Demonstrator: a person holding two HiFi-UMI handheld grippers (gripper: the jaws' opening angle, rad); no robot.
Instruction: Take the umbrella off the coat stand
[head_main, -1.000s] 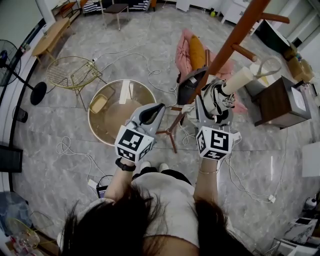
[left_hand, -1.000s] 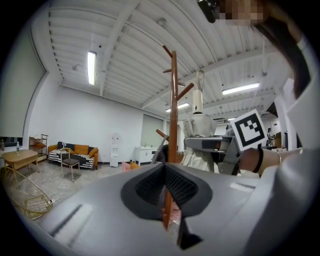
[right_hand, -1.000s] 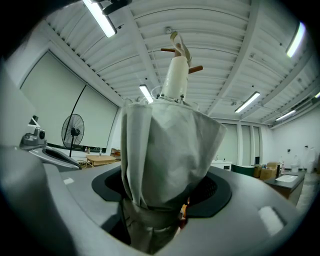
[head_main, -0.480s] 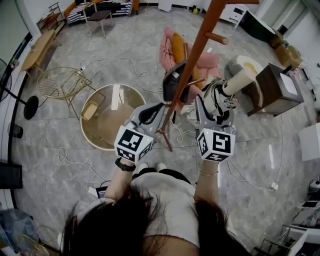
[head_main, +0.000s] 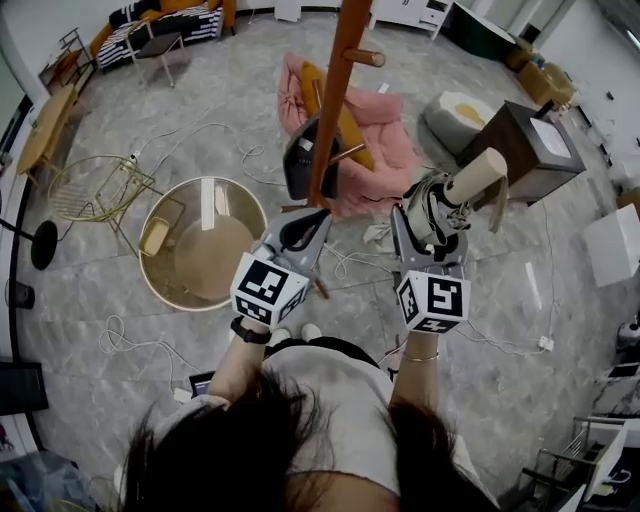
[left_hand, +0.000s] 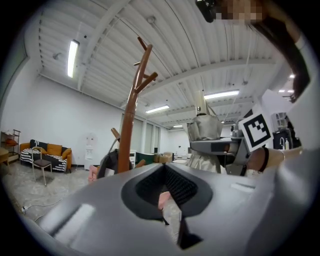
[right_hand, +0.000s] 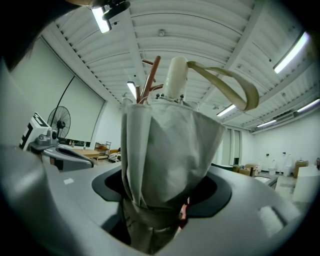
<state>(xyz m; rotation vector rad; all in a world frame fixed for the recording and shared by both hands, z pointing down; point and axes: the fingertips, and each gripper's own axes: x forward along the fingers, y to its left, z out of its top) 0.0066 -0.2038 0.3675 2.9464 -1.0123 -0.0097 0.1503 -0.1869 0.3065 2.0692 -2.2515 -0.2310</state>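
Head view: the umbrella is clamped between the fingers of the right gripper, apart from the stand.

Left gripper view: the fingers of the left gripper are pressed together, empty.

Right gripper view: the umbrella is gripped low, filling the fingers.

Lift-off is judged done; carrying it clear is called for next.

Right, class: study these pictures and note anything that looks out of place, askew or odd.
Loose cables snake over the floor round the stand, a trip risk. A pink heap lies crumpled on the floor beyond it. The umbrella in the right gripper has its strap flopping loose.
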